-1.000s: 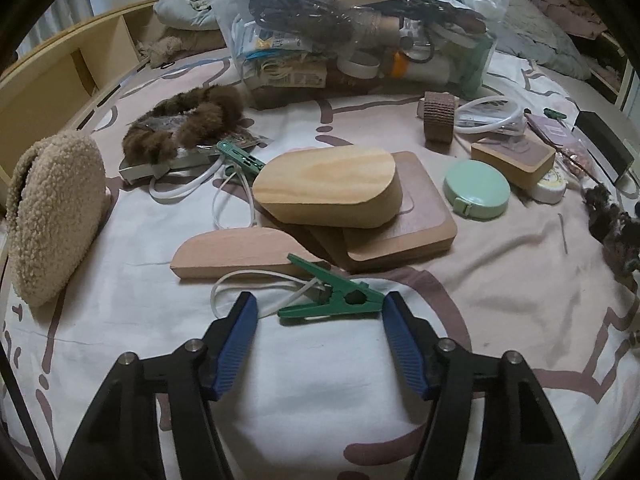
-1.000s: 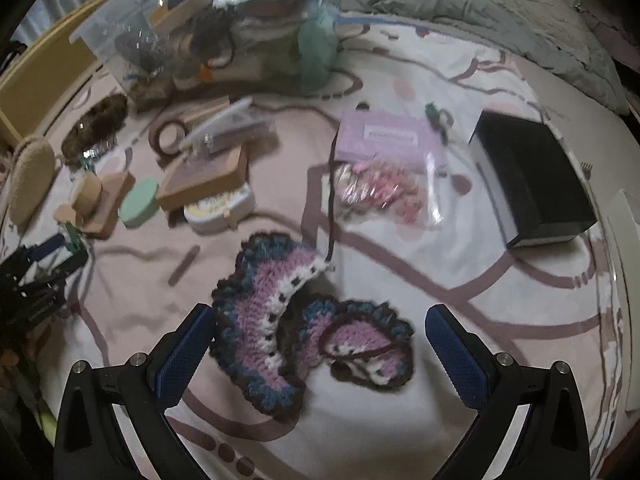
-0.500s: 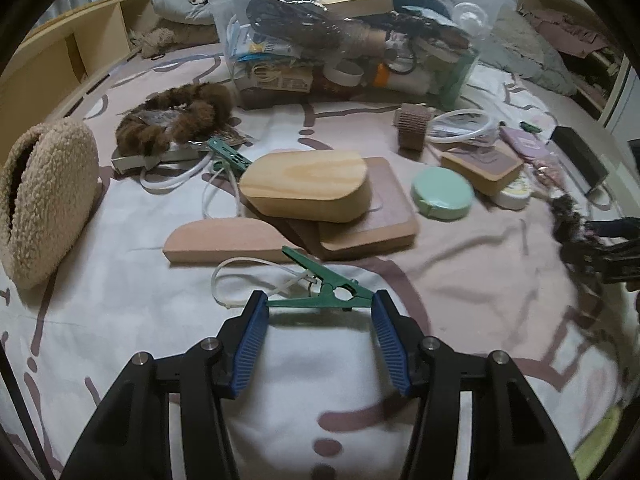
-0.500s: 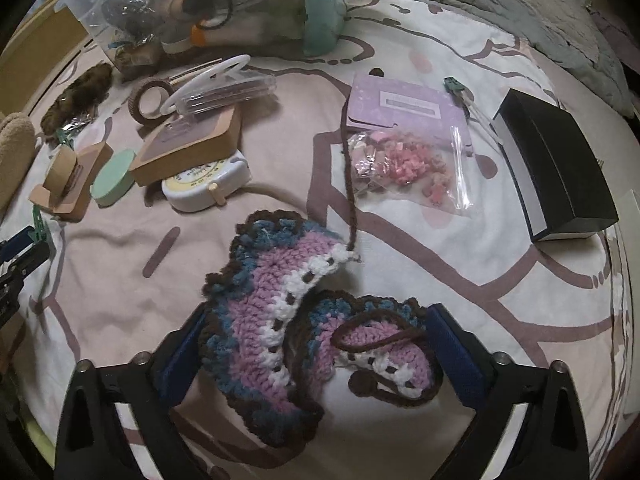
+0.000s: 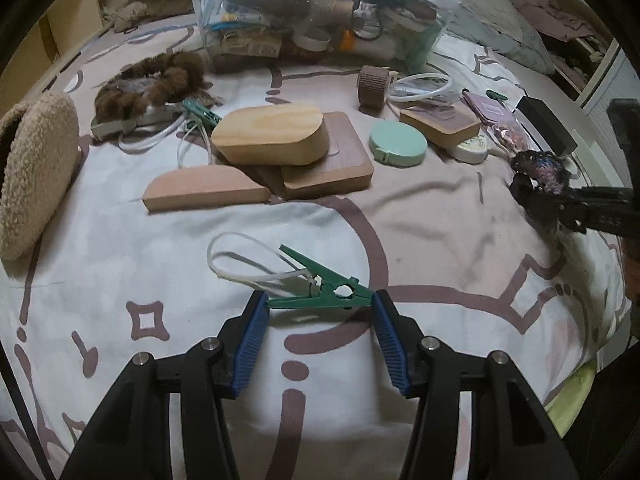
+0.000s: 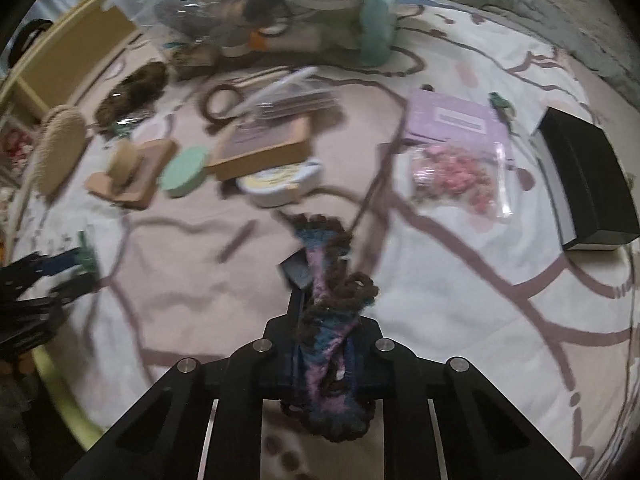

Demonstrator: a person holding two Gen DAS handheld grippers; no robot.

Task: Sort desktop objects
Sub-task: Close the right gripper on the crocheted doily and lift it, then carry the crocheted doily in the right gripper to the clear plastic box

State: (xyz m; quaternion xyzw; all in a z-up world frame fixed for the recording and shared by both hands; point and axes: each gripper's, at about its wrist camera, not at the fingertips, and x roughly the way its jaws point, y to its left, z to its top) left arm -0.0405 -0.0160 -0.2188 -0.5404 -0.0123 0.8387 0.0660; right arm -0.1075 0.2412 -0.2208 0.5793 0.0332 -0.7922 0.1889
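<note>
My left gripper is shut end to end on a green clothespin with a white cord loop, held above the sheet. My right gripper is shut on a purple, blue and brown crochet piece bunched between its jaws, with a brown yarn tail trailing away. The right gripper and its crochet piece also show at the right edge of the left wrist view. The left gripper with the clothespin shows at the left edge of the right wrist view.
On the patterned bedsheet lie wooden blocks, a mint round case, a fluffy beige pouch, a brown fur scrunchie, a black box, a bag of pink beads and a full clear storage bin.
My left gripper closed on the green clothespin and lifted it. My right gripper closed on the crochet piece, bunched it up and raised it off the sheet.
</note>
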